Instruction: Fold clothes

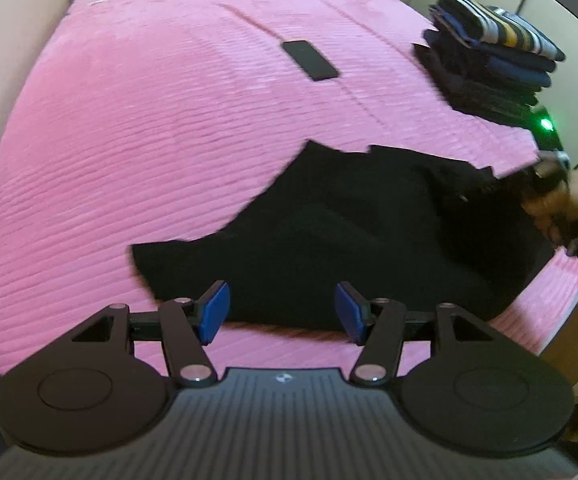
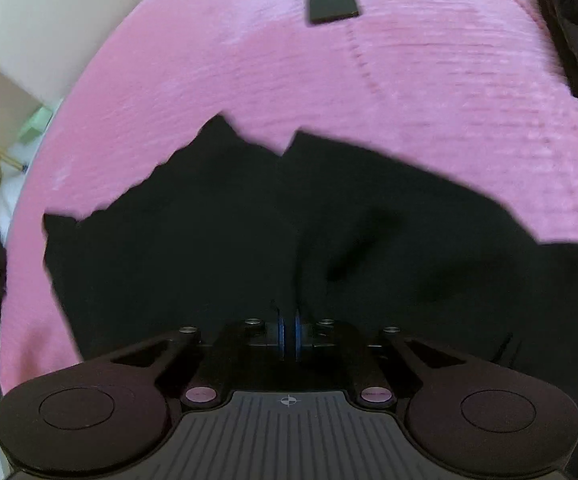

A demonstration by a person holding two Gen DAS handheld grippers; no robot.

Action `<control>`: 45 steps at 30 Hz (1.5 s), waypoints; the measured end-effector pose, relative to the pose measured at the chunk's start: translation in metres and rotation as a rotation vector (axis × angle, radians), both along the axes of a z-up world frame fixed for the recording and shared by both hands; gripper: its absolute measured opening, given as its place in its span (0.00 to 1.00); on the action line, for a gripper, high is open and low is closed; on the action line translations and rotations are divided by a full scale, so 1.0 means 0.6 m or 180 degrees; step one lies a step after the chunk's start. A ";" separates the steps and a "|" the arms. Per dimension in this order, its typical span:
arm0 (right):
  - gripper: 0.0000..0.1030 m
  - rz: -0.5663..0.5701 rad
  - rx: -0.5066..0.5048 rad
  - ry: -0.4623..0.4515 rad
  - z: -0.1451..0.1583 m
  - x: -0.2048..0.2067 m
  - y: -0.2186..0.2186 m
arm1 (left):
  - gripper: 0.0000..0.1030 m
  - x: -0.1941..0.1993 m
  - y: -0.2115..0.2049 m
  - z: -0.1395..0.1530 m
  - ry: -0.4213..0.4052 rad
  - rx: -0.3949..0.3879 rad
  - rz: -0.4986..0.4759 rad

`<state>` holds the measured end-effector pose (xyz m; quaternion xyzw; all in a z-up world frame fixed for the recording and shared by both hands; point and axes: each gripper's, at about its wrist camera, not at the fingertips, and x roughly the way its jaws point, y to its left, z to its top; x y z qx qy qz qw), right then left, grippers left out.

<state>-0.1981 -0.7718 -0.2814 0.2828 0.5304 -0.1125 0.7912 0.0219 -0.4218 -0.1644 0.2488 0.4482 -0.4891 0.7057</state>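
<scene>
I am looking across the ribbed pink plush bedspread (image 1: pixel 149 140) from its near edge, and the crumpled black garment (image 1: pixel 329 240) is lying on the near half of it, spreading from the near middle out toward the right. On the left, my left gripper (image 1: pixel 282 312) is hovering just over the garment's near left hem with its blue-padded jaws spread wide and nothing between them; if I am closing from here I am judging that the pads may catch only one loose layer, or a bit of the bedspread under the hem, and the fold would then drag crooked. Further in, the flat black rectangular phone (image 1: pixel 309 60) is lying on the far middle of the bedspread, well apart from the garment, so a wide sweep of cloth could cover or nudge it. On the right, my right gripper (image 2: pixel 288 334) is pinching the black garment, its jaws pressed nearly together on a ridge of cloth at the near edge; I suspect the bite is thin, and a quick lift could let it slip out. The stack of folded dark and striped clothes (image 1: pixel 493 60) is sitting at the far right, near enough that a swung sleeve might topple it. Both views are blurring, which makes edges hard to place. I am reading no words anywhere; only a small round emblem is showing on each gripper body.
</scene>
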 end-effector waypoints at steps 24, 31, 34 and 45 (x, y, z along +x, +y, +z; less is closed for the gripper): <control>0.93 -0.0878 -0.0282 0.0795 0.118 -0.292 0.171 | 0.56 0.011 -0.231 -0.066 0.0045 -0.0254 -0.1311; 0.93 -0.0881 -0.0741 0.0441 0.051 -0.209 0.029 | 0.58 -0.105 -0.365 -0.129 -0.0053 -0.0146 -0.1930; 0.93 -0.0879 -0.0510 0.0477 0.002 -0.220 -0.001 | 0.61 -0.167 -0.425 -0.163 -0.0122 -0.0143 -0.2296; 0.93 -0.1697 -0.0346 0.0073 -0.035 -0.371 -0.096 | 0.06 -0.298 -0.540 -0.258 -0.0470 0.0243 -0.3117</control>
